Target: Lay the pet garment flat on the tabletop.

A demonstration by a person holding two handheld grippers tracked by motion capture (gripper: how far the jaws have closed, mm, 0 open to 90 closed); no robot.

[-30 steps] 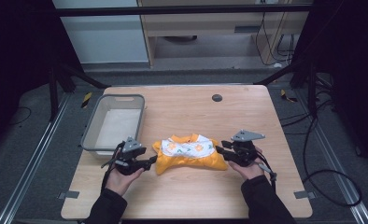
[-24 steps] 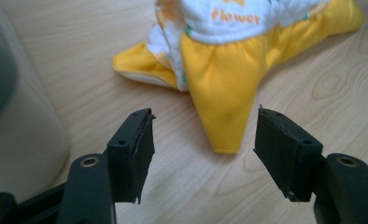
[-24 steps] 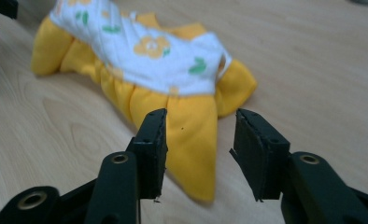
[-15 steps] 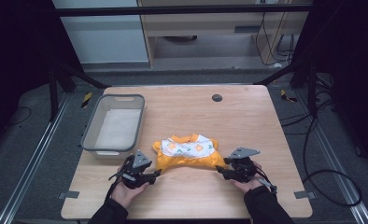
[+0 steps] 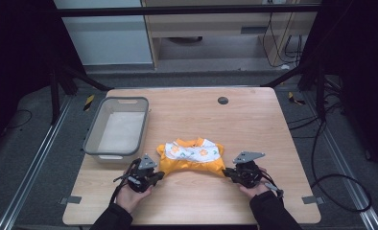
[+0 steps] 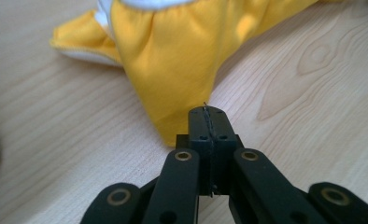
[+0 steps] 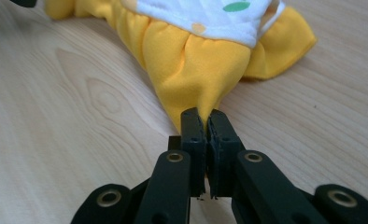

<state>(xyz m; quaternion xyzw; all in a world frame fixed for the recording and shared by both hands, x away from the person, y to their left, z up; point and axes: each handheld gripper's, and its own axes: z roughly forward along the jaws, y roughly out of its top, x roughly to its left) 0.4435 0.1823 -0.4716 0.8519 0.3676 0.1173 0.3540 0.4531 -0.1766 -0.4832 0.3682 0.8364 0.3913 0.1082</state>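
A small yellow garment [image 5: 192, 155] with a white printed panel lies flat on the wooden table [image 5: 254, 129], near its front edge. My left gripper [image 5: 159, 175] lies low at the garment's front left corner. In the left gripper view its jaws have just closed, and the left gripper [image 6: 206, 114] meets the tapering yellow fabric [image 6: 173, 60] at its tip. My right gripper [image 5: 227, 172] is at the front right corner. It too has just closed, and in the right gripper view the right gripper [image 7: 205, 116] pinches a fold of the yellow fabric [image 7: 196, 70].
A grey plastic tub [image 5: 92, 139] with a pale bottom stands at the table's left, just behind the left hand. A black round grommet [image 5: 222, 100] sits near the far edge. Bare wood stretches behind and to the right of the garment.
Both hands have come toward the front edge and sunk to the table. Both pairs of jaws have closed on the garment's front corners.
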